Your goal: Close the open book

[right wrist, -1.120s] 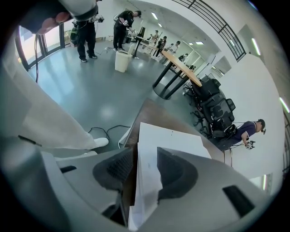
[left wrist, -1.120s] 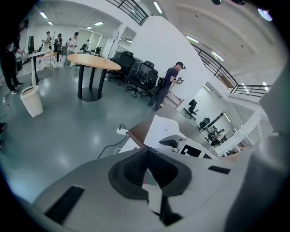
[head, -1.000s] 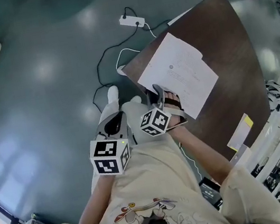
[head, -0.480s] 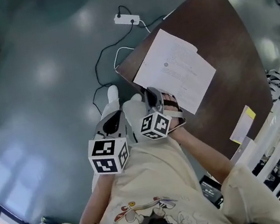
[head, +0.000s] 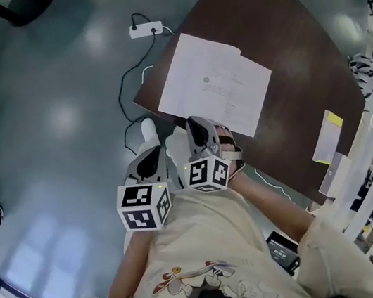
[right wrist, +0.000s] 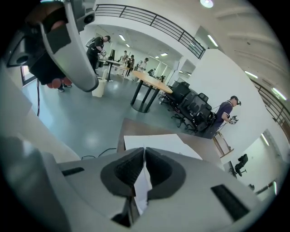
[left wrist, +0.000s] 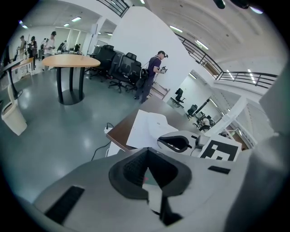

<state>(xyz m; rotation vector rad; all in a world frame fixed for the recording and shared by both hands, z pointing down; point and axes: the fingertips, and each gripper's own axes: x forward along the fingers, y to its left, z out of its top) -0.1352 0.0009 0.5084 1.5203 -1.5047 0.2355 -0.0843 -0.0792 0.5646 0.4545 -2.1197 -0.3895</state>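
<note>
Since a second ago the right gripper (head: 196, 123) has rolled and lifted a little at the near edge of the book (head: 214, 83). Its jaws have drawn in from wide to a bare slit and are closing now. In the right gripper view a thin white sheet runs down through that slit. I take it for the edge of a page (right wrist: 139, 188) pinched between the pads.

To these jaws' left and a touch behind, the left gripper (head: 151, 159) hangs past the table's edge over the floor, its jaws met at their tips on nothing.

Directly ahead of the right jaws the book lies open and flat on the table (head: 277, 14). Its long near edge lies crosswise to them, and the spread reaches ahead and to their right. A step in the far edge hints that the fold runs away from the jaws, though I cannot trace it. The right hand is plainly the nearer, and closing the book likely means carrying the held page up and over that fold.

Farther off, beyond the table to the left, a power strip (head: 145, 29) lies on the floor.
</note>
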